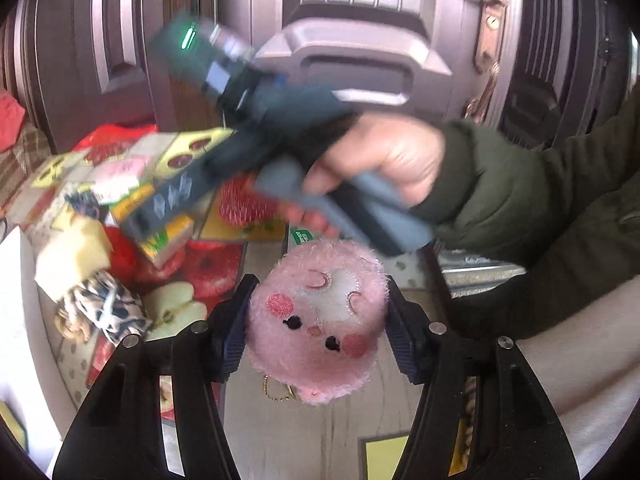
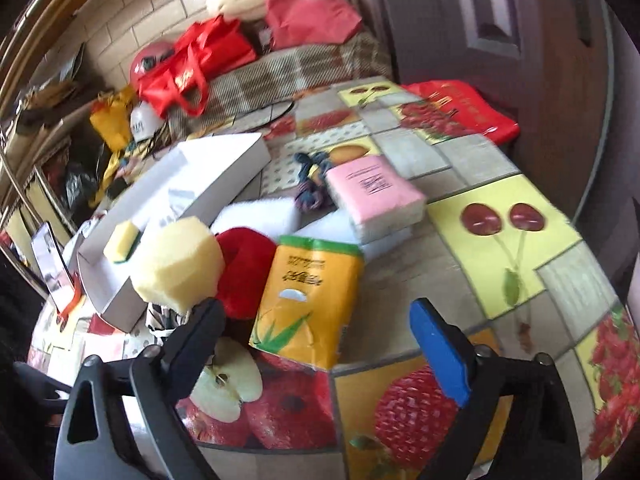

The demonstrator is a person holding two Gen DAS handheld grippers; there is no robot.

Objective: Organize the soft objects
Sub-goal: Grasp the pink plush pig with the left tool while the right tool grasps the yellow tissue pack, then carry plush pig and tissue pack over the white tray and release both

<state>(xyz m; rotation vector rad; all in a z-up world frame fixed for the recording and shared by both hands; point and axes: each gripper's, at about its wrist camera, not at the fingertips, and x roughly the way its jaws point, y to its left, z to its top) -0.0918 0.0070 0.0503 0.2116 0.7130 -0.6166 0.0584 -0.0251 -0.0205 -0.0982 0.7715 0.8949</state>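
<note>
Left wrist view: left gripper point(image 1: 316, 328) pinches one pink plush toy point(image 1: 318, 322) between both fingers, held in the air off the table; its embroidered face is upside down, chin toward the camera, with a gold chain hanging below, and its long axis can't be told. The right gripper point(image 1: 168, 200) is blurred and crosses above, gripped by one hand point(image 1: 380, 160). Right wrist view: right gripper point(image 2: 316, 332) has its fingers spread wide, holding nothing, over the fruit-print table point(image 2: 500, 272). Mid-table lie one orange tissue pack point(image 2: 308, 296) with its long axis running away from the camera, one pink tissue pack point(image 2: 374, 196), one red plush point(image 2: 244, 268), and one big yellow sponge point(image 2: 180, 264). One small sponge point(image 2: 122, 242) sits in one white box point(image 2: 120, 304) near the left edge.
</note>
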